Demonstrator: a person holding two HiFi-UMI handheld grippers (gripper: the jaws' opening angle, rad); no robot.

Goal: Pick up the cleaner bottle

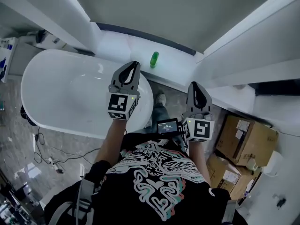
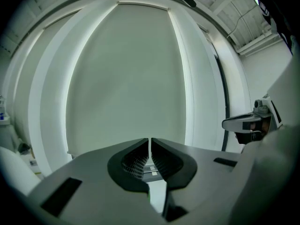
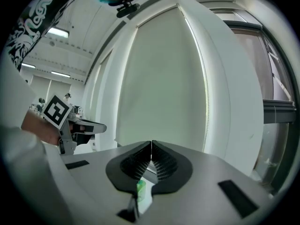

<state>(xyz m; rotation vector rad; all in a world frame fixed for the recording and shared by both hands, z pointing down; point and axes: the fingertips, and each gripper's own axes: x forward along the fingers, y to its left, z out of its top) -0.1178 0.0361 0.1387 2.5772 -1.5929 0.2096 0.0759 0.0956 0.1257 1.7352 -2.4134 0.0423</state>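
The cleaner bottle (image 1: 154, 59), small and green, stands on the white ledge (image 1: 178, 69) that runs along the wall behind the bathtub (image 1: 65, 93). It appears upright, so its long axis runs up and down, and the head view looks onto it steeply from above. Nothing stands beside it on the ledge.

The left gripper (image 1: 136, 63) is the nearer one in the head view. Its tips hang over the tub's rim just left of the bottle, with a short stretch of ledge between them. The right gripper (image 1: 193, 84) is farther off, to the right of the bottle and back toward the person, over the floor.

Both pairs of jaws are pressed together with nothing between them. The left gripper view shows the left gripper (image 2: 150, 139) with its ribbed pads meeting at a thin seam. The right gripper view shows the right gripper (image 3: 151, 143) the same way. There the cleaner bottle (image 3: 139, 190) shows only as a green sliver through the opening under the pads, so it lies ahead of and below the line those jaws point along.

The coming move likely falls to the left gripper. It would need to spread its jaws, swing a little to the right and dip toward the ledge, closing across the bottle's upright body from the side.
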